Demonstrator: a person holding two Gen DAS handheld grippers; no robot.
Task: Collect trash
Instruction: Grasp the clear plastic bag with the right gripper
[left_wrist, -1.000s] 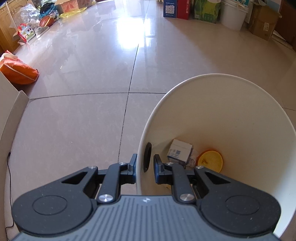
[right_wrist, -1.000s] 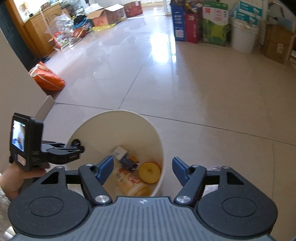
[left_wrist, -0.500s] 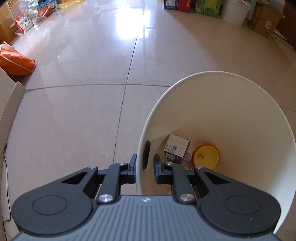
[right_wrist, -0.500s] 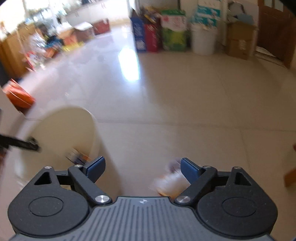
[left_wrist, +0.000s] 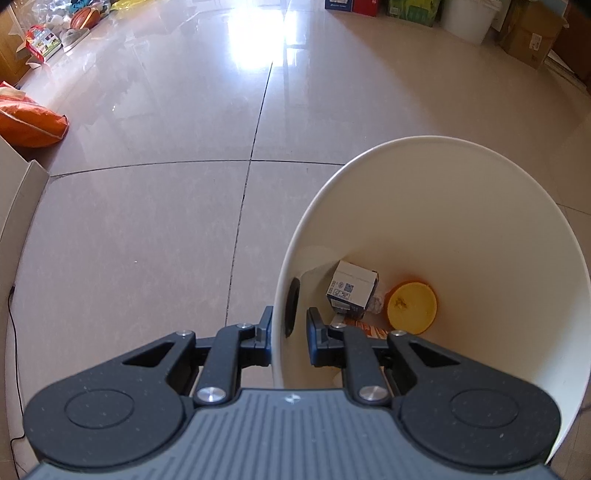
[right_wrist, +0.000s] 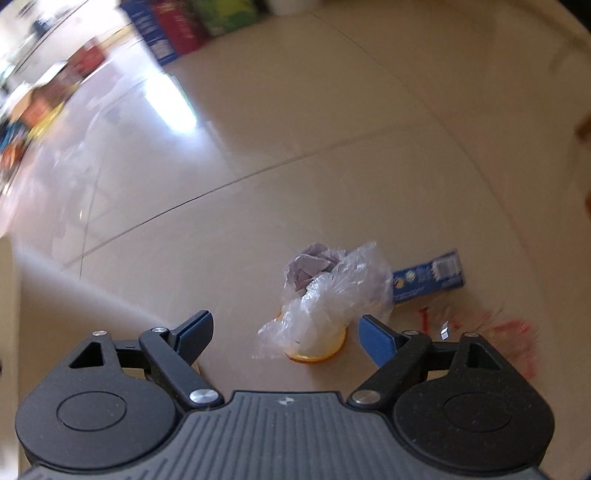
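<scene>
The tiled floor (left_wrist: 155, 221) is wide and bare in the middle of the left view, with lots of room to move. Stuff sits only at the edges: an orange bag (left_wrist: 29, 122) at the left edge, a white bucket (left_wrist: 469, 14) and cardboard boxes (left_wrist: 532, 33) along the top right.

The left tool (left_wrist: 289, 325) is clamped on the wall of a white trash bin (left_wrist: 480, 229) at the lower right of the frame. One finger is outside the wall and one is inside. At the bottom of the bin lie a small white and blue box (left_wrist: 351, 288) and a round orange lid (left_wrist: 412, 308), side by side.

The right view is blurry. The right tool (right_wrist: 284, 332) is spread wide and holds nothing. Just in front of it, low in the middle of the frame, a crumpled clear plastic bag (right_wrist: 332, 291) lies on the floor (right_wrist: 295, 147). The bag is a bit nearer to the right finger. An orange round thing (right_wrist: 317, 350) peeks out under the bag. A blue carton (right_wrist: 428, 280) lies just to the right of the bag. A clear wrapper with red print (right_wrist: 498, 332) lies at the right, past the right finger.
</scene>
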